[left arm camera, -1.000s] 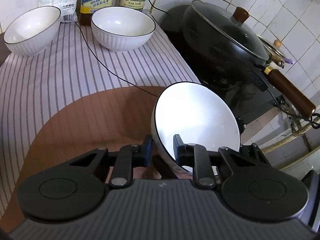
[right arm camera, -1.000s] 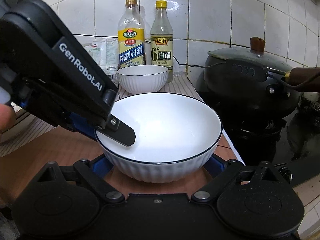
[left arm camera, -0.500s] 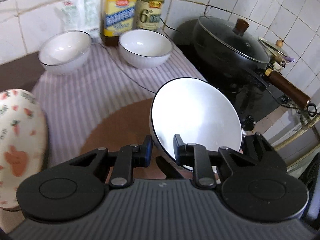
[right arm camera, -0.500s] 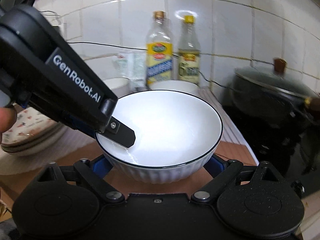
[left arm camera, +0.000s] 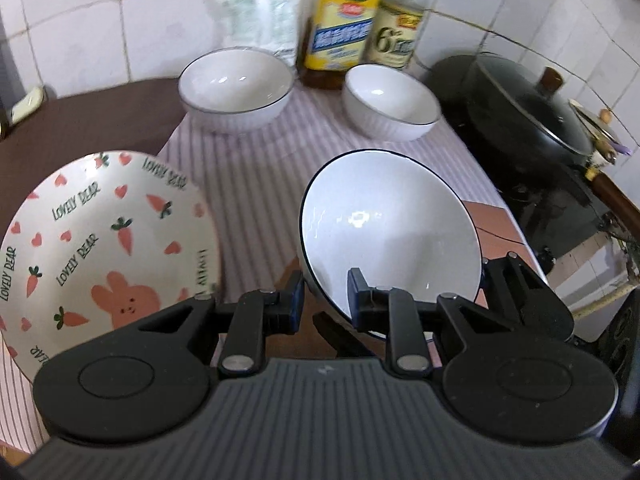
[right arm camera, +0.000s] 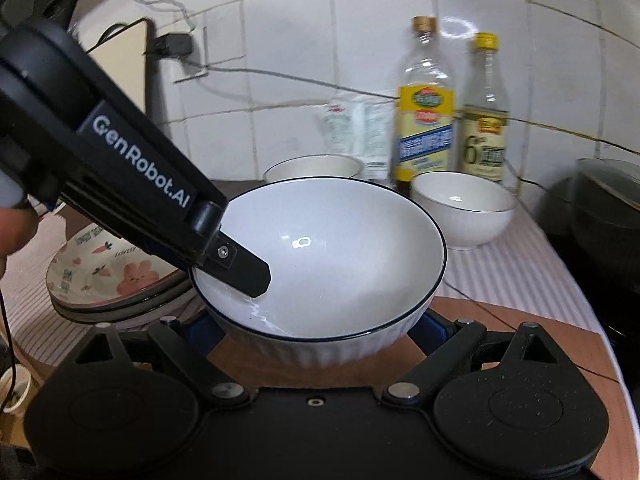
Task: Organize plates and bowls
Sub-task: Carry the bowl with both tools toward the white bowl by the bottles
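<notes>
White ribbed ceramic bowl with dark rim [right arm camera: 332, 264]: we hold it above the brown mat [right arm camera: 500, 320]. Our left gripper [left arm camera: 325, 294] pinches its rim; our right gripper [right arm camera: 320, 332] spreads wide, cradling its sides.

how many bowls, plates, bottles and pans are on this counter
white bowls: 3, one held, two on the striped cloth
carrot-print plates: at least 2, stacked
bottles: 2
lidded wok: 1
total: 8
</notes>
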### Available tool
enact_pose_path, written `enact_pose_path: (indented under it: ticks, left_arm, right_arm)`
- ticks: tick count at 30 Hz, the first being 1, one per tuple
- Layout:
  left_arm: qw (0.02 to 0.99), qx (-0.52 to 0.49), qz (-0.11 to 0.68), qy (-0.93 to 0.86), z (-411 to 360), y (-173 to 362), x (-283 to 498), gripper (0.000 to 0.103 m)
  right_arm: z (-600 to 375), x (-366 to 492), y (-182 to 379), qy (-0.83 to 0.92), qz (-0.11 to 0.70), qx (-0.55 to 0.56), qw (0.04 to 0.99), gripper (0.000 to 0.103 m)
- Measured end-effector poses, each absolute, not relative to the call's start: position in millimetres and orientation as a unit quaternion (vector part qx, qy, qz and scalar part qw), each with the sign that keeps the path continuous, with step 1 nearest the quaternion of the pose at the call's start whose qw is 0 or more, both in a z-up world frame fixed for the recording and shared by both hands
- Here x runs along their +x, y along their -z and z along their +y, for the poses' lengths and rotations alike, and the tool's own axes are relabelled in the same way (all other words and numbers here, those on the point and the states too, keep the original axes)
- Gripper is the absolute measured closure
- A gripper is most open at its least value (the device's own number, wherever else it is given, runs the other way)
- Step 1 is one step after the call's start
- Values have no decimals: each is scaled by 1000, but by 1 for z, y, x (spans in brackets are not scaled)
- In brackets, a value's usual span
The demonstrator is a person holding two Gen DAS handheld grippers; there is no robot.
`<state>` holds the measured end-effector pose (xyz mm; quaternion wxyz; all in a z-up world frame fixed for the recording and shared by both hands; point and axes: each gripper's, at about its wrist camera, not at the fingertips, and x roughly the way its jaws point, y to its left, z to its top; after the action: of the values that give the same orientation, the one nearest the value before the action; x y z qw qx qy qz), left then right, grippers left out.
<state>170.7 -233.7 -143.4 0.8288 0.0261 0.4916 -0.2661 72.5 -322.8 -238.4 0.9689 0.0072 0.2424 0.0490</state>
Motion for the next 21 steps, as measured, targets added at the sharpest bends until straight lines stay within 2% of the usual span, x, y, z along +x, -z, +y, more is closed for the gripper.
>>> enact_pose_path:
  ticks: [15,21]
  left_arm:
    - [826,67,510,231,-244,171,182,82]
    - [821,62,519,228,-241,162,183,78]
  right_arm:
    - [-316,94,259,-61,272,-23,960,7]
    - [-312,84,250,-30,292,-24,956,7]
